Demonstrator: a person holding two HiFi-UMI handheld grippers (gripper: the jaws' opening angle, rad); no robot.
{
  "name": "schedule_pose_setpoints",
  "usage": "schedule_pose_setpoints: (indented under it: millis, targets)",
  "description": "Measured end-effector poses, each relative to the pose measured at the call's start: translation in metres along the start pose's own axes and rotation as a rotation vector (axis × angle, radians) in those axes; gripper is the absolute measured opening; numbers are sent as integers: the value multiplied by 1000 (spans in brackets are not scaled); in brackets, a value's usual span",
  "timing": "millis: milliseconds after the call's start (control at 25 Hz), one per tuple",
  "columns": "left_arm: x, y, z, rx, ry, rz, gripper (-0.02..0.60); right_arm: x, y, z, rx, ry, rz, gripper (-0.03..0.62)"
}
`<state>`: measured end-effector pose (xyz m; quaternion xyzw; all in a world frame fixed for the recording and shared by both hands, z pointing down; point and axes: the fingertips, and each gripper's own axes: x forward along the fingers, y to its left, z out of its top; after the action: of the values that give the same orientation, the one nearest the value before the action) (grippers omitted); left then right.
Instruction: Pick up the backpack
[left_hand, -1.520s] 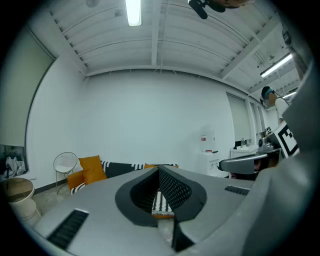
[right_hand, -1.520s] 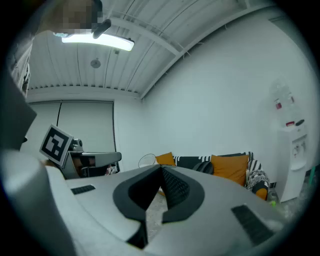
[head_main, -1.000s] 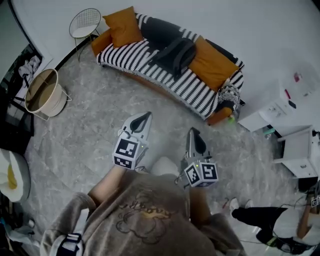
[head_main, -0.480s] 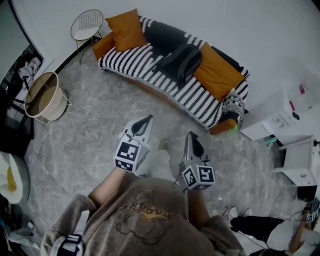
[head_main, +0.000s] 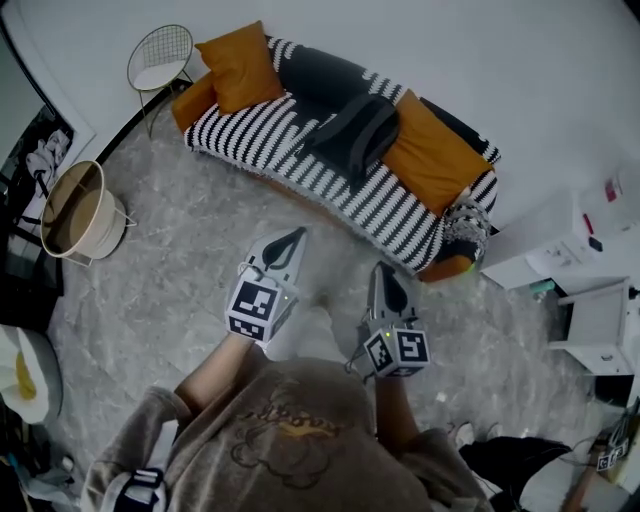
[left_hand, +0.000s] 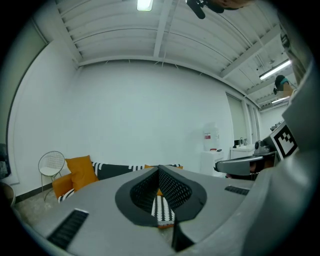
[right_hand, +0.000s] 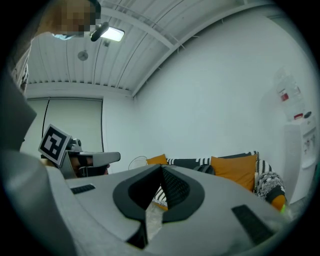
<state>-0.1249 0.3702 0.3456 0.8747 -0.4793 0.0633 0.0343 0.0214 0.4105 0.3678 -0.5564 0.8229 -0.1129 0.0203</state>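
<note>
The dark backpack (head_main: 352, 128) lies on the striped sofa (head_main: 255, 130), just beside an orange cushion (head_main: 432, 160). The left gripper (head_main: 288, 240) and right gripper (head_main: 386, 272) hang over the grey floor (head_main: 180, 290), apart from the sofa, both with jaws pressed together and holding nothing

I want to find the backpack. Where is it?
In the head view, the dark backpack lies on the striped sofa, upper middle, just left of the big orange cushion.

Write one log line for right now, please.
phase: pre-grasp | backpack: on sofa, untouched | left tongs: shut, empty | right tongs: shut, empty
</note>
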Motion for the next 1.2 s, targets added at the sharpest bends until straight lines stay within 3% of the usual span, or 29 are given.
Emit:
schedule_pose_setpoints:
  millis: [720,1200]
  targets:
    - [192,51,43,-23,19,20,0,155,-122,57,11,38,55,0]
    - [266,80,51,-32,12,48,0,228,-168,64,51,46,112,0]
